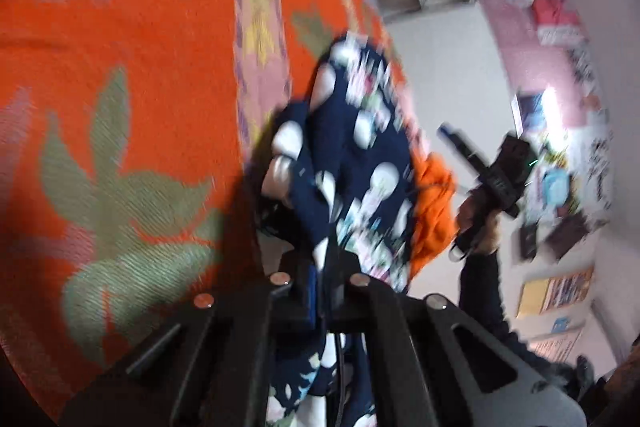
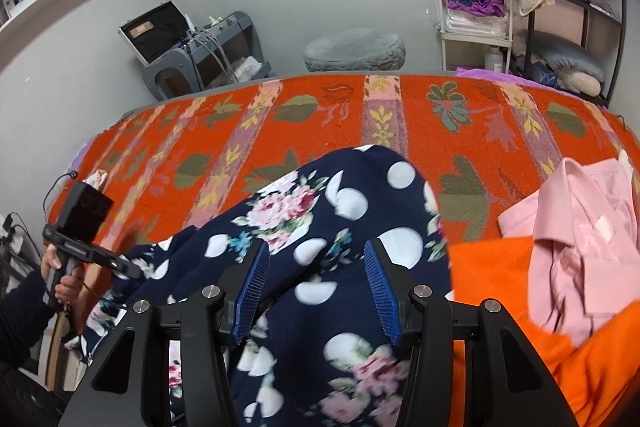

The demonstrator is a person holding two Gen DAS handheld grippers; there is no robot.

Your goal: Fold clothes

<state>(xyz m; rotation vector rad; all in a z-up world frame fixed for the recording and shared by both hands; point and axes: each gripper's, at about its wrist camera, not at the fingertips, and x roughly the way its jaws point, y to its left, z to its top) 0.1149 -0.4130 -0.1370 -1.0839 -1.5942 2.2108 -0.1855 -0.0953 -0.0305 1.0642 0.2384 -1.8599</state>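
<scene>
Left wrist view: our left gripper [image 1: 320, 291] was clamped shut on the navy floral garment [image 1: 360, 155], whose long axis ran away from the fingers over the orange blanket [image 1: 120, 67].

Right wrist view: our right gripper [image 2: 316, 291] stood half open w/ cloth between, pads apparently not pressing; garment [image 2: 320, 211] ran lower-left toward the far edge, nearer this hand.

No readable text or labels anywhere

My navy floral garment [image 2: 320, 227] looks like smooth, soft cloth. The red bedspread [image 2: 400, 107] at twelve o'clock is coarse and woven. The pink shirt [image 2: 580, 227] at three o'clock has a slight sheen. My ribbed blue pads [image 2: 256, 287] look rubbery on matt black plastic.
</scene>
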